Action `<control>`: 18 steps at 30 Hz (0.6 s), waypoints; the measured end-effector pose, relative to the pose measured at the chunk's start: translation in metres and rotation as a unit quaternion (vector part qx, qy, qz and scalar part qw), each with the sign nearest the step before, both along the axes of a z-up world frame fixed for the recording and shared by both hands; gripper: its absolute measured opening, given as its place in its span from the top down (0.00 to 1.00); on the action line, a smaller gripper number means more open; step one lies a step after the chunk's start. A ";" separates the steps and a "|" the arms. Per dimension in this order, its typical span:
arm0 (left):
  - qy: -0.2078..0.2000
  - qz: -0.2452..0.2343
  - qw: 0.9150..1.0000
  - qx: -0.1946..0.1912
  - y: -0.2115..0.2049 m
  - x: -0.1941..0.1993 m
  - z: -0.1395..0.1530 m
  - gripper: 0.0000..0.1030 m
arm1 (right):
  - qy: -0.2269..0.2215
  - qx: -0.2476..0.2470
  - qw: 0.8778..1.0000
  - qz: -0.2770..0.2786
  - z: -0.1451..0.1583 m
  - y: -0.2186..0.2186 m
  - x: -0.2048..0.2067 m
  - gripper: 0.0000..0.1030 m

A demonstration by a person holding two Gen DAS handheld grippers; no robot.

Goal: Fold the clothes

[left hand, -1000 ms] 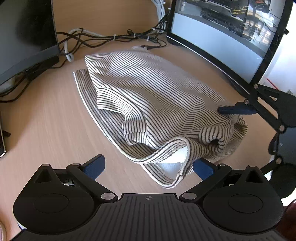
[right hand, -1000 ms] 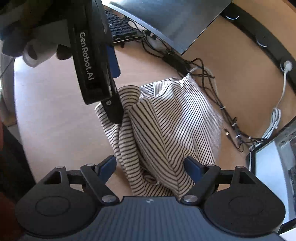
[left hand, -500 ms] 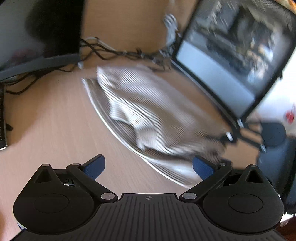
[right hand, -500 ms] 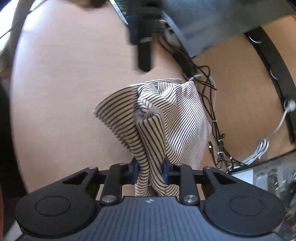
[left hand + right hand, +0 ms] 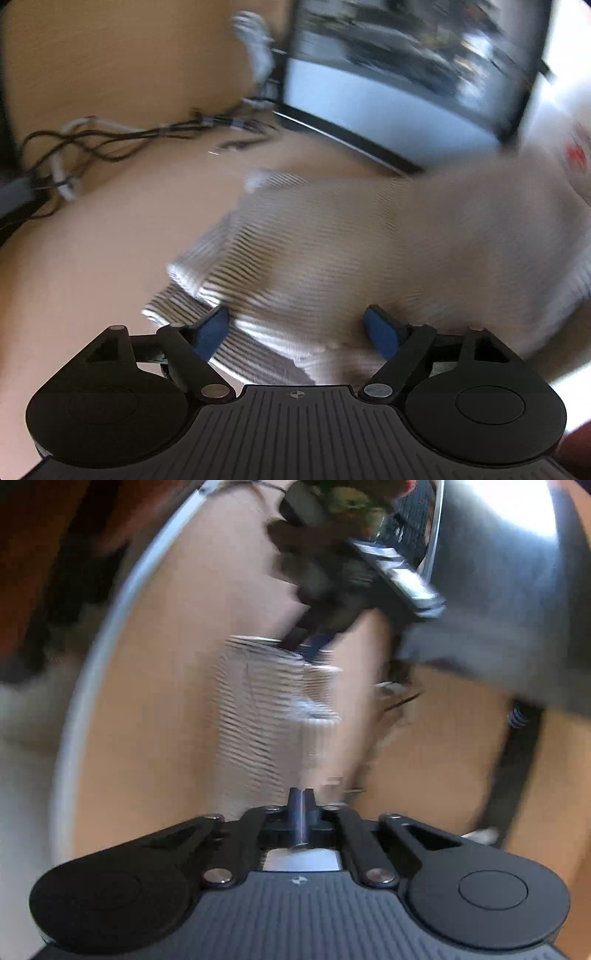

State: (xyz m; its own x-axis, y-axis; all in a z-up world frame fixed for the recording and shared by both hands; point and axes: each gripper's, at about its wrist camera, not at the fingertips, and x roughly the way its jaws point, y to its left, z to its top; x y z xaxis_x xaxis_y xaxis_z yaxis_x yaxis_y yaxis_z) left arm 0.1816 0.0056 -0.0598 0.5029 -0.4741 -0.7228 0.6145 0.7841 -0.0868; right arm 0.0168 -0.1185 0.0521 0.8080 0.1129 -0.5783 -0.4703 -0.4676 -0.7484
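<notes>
The striped black-and-white garment (image 5: pixel 332 251) lies on the wooden desk, blurred by motion, stretched from the lower left toward the right. My left gripper (image 5: pixel 297 328) is open, its blue pads either side of the garment's near edge. In the right wrist view the garment (image 5: pixel 258 716) hangs stretched away from my right gripper (image 5: pixel 301 801), whose jaws are shut on its near end. The left gripper shows at the garment's far end in the right wrist view (image 5: pixel 314 642).
A monitor (image 5: pixel 388 85) stands at the back right of the desk, with a bundle of cables (image 5: pixel 110 144) at the back left. A dark monitor (image 5: pixel 498 583) and the desk's rounded edge (image 5: pixel 122 602) show in the right wrist view.
My right gripper closed on the garment and pulled it up and away, stretching it. My left gripper moved in to the garment's near edge and narrowed slightly. Both views are now blurred.
</notes>
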 end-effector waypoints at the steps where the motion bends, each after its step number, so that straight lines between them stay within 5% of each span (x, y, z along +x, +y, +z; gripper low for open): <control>1: 0.001 -0.012 1.000 0.002 -0.002 -0.005 -0.004 0.23 | -0.010 -0.004 1.000 0.004 0.006 0.006 0.012 1.00; 6: -0.007 -0.002 1.000 -0.019 0.000 -0.014 -0.009 0.22 | -0.002 0.071 0.997 -0.040 0.017 0.037 0.087 1.00; 13: 0.014 0.065 0.997 -0.039 0.016 -0.019 0.002 0.12 | 0.076 0.173 0.969 -0.158 -0.009 0.010 0.090 0.98; 15: 0.028 0.074 0.995 -0.054 0.019 -0.015 0.007 0.12 | 0.098 0.200 0.956 -0.192 -0.018 0.001 0.089 0.91; 18: 0.044 0.080 0.994 -0.063 0.013 -0.011 0.013 0.12 | 0.133 0.245 0.925 -0.258 -0.037 -0.018 0.086 0.66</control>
State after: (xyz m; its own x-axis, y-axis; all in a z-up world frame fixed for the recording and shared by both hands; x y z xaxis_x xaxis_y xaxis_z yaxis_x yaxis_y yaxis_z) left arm 0.1711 0.0188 -0.0473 0.5170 -0.4827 -0.7069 0.4688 0.8506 -0.2380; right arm 0.1027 -0.1362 0.0150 0.6630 0.0526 -0.7468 -0.7350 0.2351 -0.6360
